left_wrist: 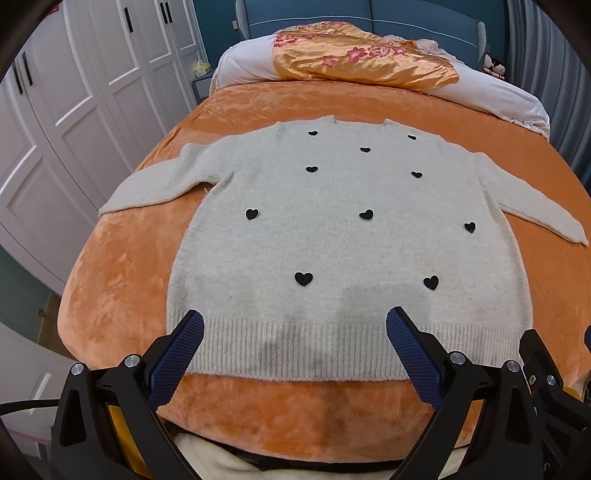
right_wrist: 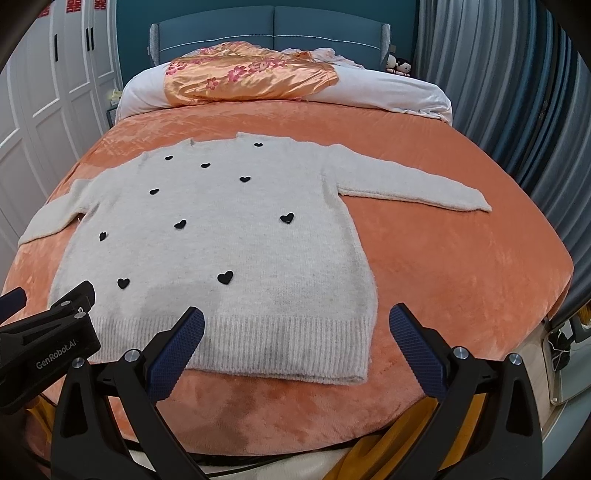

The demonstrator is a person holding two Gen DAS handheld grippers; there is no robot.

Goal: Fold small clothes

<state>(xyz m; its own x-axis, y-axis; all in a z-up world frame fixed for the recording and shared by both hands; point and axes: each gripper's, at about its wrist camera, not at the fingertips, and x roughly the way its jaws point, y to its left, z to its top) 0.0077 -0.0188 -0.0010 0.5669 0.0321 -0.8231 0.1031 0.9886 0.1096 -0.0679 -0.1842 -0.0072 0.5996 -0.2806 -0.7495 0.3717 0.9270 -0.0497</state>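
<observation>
White wardrobe (left_wrist: 74,110), teal headboard (right_wrist: 273,22), grey curtains (right_wrist: 498,92)

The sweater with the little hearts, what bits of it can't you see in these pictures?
- Sweater back and inside: hidden in both views; it lies flat, front up, on the bed.
- Hem corner near the left tool: left wrist view, covered by a finger.
- Left hem edge: right wrist view, covered by the left tool; the right tool hides little.

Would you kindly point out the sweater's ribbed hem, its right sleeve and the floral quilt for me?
ribbed hem (left_wrist: 295,347): left wrist view, middle of the ribbing.
right sleeve (right_wrist: 413,182): right wrist view, mid-length of the outstretched arm.
floral quilt (right_wrist: 251,79): right wrist view, centre of the shiny orange fabric.
</observation>
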